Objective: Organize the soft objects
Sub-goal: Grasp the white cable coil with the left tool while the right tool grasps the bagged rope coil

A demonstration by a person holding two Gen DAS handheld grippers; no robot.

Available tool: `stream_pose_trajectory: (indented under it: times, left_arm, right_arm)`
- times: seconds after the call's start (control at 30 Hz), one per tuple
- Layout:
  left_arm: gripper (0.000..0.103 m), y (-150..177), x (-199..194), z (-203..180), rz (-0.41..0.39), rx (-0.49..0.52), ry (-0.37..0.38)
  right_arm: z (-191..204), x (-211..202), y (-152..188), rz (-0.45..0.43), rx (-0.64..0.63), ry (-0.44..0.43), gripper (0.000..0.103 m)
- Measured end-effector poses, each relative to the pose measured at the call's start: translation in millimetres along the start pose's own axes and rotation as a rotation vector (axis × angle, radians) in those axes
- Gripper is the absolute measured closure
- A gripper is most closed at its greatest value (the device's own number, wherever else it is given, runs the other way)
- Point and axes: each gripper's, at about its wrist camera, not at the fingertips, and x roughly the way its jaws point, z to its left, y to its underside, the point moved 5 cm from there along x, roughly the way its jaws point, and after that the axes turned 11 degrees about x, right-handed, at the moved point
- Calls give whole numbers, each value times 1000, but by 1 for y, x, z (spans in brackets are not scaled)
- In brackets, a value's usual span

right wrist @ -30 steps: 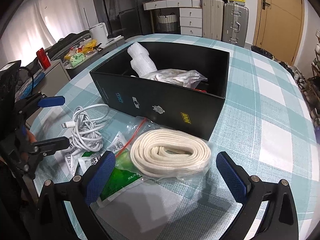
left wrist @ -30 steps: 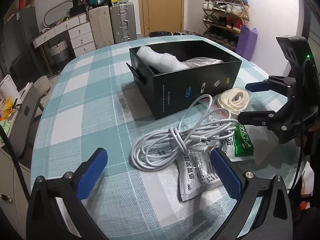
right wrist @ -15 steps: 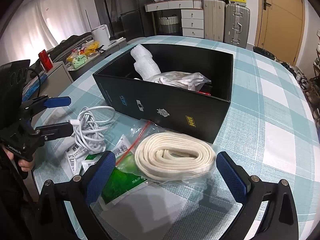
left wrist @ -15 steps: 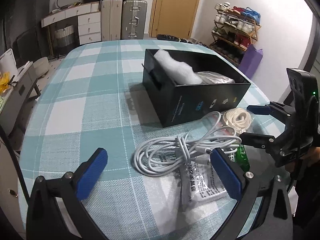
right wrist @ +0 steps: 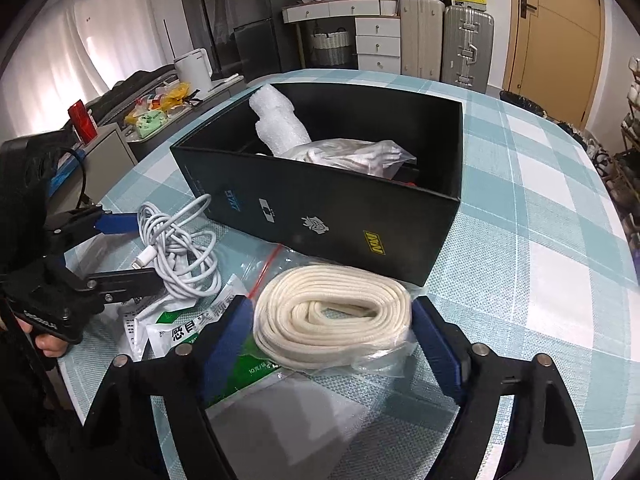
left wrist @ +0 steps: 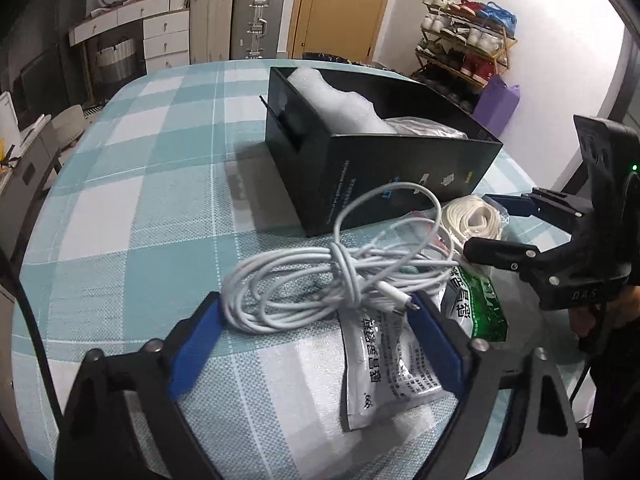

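Straddling cable (left wrist: 340,280): left gripper (left wrist: 316,344), jaws apart.
Straddling rope (right wrist: 334,316): right gripper (right wrist: 332,344), jaws apart.
Box (right wrist: 320,208): behind both, on table (right wrist: 540,264).

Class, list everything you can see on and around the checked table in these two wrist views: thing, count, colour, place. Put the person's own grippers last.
Box: one, black, open, on the tablecloth.
Bubble wrap: one roll, white, standing in the box.
Bagged cloth: one, whitish, in the box beside the bubble wrap.
Cable: one bundle, white, in front of the box.
Rope coil: one, cream, in a clear bag, in front of the box.
Sachets: at least three, white and green, partly under the cable and the rope coil.
Tablecloth: one, teal and white checks.
Suitcases: two, beige and silver, by the door.
Left gripper: blue pads, open around the cable.
Right gripper: blue pads, open around the rope coil.
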Motion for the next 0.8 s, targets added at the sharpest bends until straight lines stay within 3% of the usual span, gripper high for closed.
stream_pose_trajectory:
  times: [0.2,0.3,0.53,0.8]
  left_arm:
    - [20,1,-2,-1,-6,3,4]
    - [35,2,-3,0,-11,7,1]
    - [38,1,-6,3,-17,-1,6]
    - [39,0,-10,3,-30,-4,6]
  right_arm:
    - [1,-2,2,2,-40,8,38]
    - [-1,-4,3,5,-42,-1,45]
    - [-5,-9,3,4,-43,-25,58]
    - [-6,-19,3,-11,-41,-52,66]
